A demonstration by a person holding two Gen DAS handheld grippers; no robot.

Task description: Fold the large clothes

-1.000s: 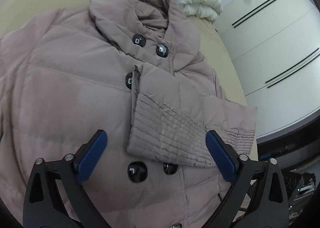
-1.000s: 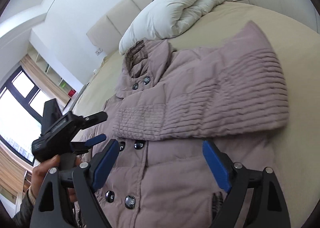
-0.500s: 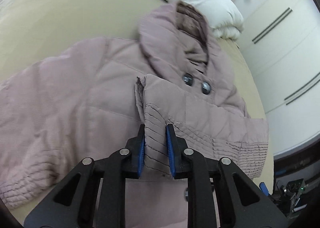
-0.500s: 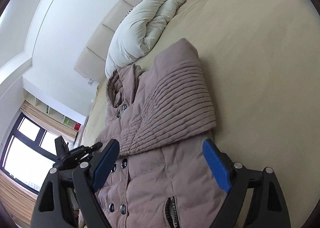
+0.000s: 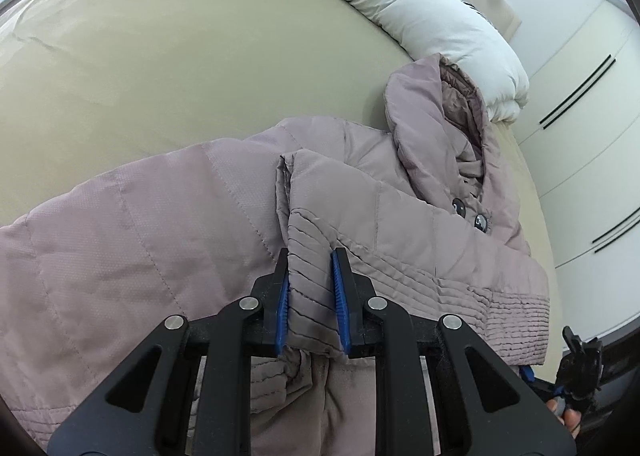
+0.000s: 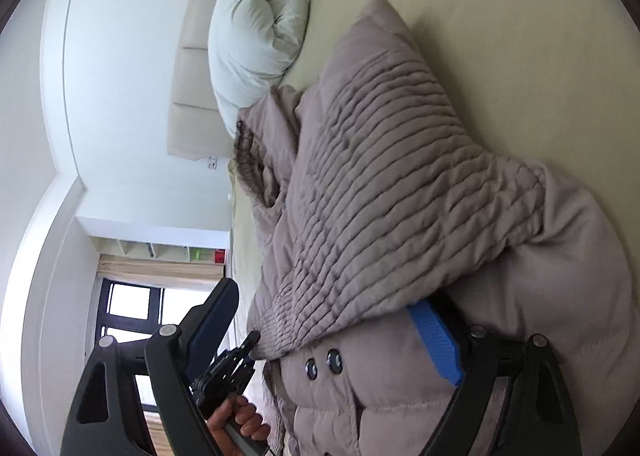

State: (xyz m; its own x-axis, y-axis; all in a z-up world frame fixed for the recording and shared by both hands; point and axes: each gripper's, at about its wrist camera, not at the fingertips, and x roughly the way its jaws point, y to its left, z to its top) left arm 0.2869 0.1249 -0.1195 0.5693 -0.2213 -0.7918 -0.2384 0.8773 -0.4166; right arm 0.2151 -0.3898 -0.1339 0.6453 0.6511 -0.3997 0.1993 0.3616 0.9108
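A mauve padded coat (image 5: 168, 240) with dark buttons lies on a beige bed, collar toward the pillow. One sleeve with a ribbed cuff (image 5: 316, 276) is folded across its front. My left gripper (image 5: 310, 296) is shut on that cuff. In the right wrist view the coat (image 6: 400, 216) fills the middle, the ribbed sleeve lying over the buttoned front. My right gripper (image 6: 324, 332) is open, its jaws wide apart astride the coat's lower right side, one blue pad (image 6: 436, 340) against the fabric. The left gripper's tip (image 6: 244, 352) shows beside the cuff.
A white folded duvet (image 5: 420, 20) lies at the head of the bed (image 5: 140, 48), next to the coat's collar. White wardrobe doors (image 5: 592, 136) stand on the right. A window (image 6: 132, 316) and shelves are off to the left.
My left gripper has closed on the sleeve cuff and drawn back, tilting its view toward the bed's head. My right gripper has rolled and moved in against the coat's side.
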